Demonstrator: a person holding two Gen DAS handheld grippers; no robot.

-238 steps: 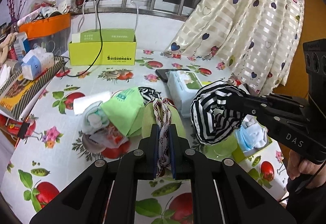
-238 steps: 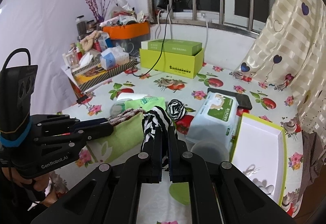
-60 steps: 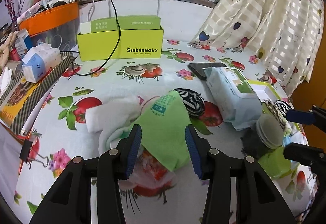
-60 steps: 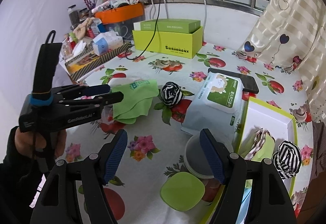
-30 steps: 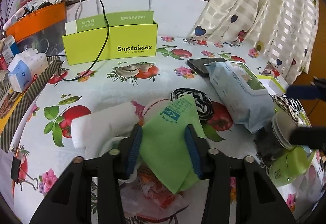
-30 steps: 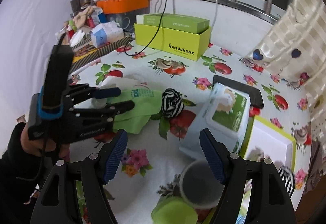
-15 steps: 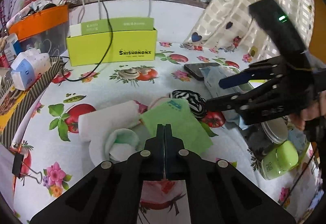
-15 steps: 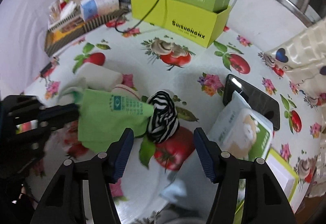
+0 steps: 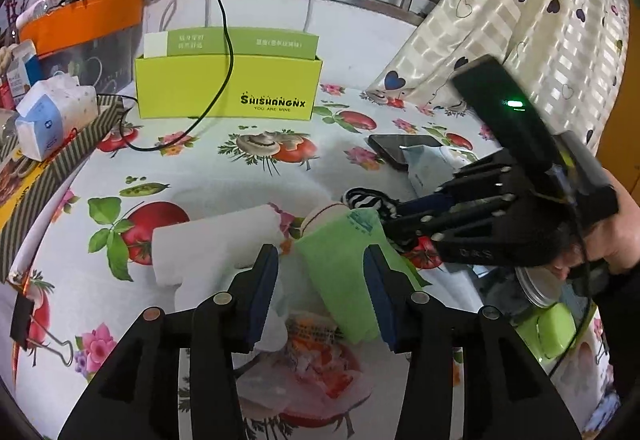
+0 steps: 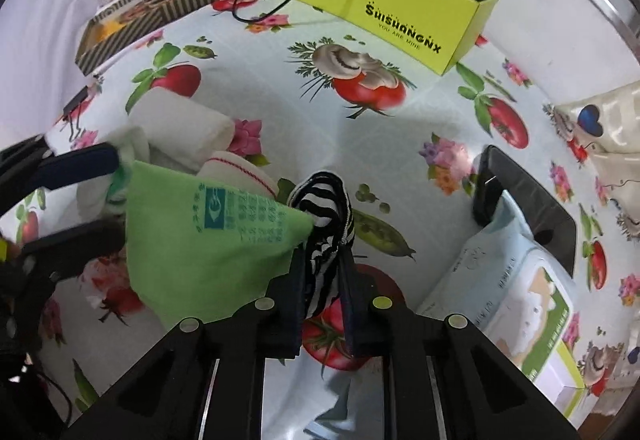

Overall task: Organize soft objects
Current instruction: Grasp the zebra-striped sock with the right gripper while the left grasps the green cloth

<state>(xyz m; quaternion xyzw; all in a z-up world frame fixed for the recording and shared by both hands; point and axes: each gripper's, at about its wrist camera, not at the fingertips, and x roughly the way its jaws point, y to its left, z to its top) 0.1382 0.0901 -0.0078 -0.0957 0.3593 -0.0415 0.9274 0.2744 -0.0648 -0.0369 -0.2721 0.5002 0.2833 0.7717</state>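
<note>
On a fruit-print oilcloth table (image 9: 248,176), the left wrist view finds the left gripper (image 9: 322,290) with its jaws wide, having just been opening; a folded lime-green cloth with a teal printed logo (image 9: 344,272) lies between the blue pads, which do not press it; beside it sit a rolled white towel (image 9: 212,240) and crumpled clear plastic packaging (image 9: 320,368), none of them sorted yet; across the frame the right gripper (image 9: 394,218) reaches in from the right, tips at a black-and-white striped fabric bundle (image 9: 366,198) just behind the green cloth.

The right wrist view shows the right gripper (image 10: 322,280) narrowed on that striped bundle (image 10: 326,224), its jaws having just been closing and the pads pinching the fabric from both sides; the bundle seems to rest on the table yet, touching the green cloth's corner (image 10: 208,240); a pale blue pack of wet wipes (image 10: 516,288) and a dark phone (image 10: 528,196) lie to the right.

By this evidence the job is partway: one soft item is gripped but not lifted, while green cloth and towel wait; where they go is not visible here.
</note>
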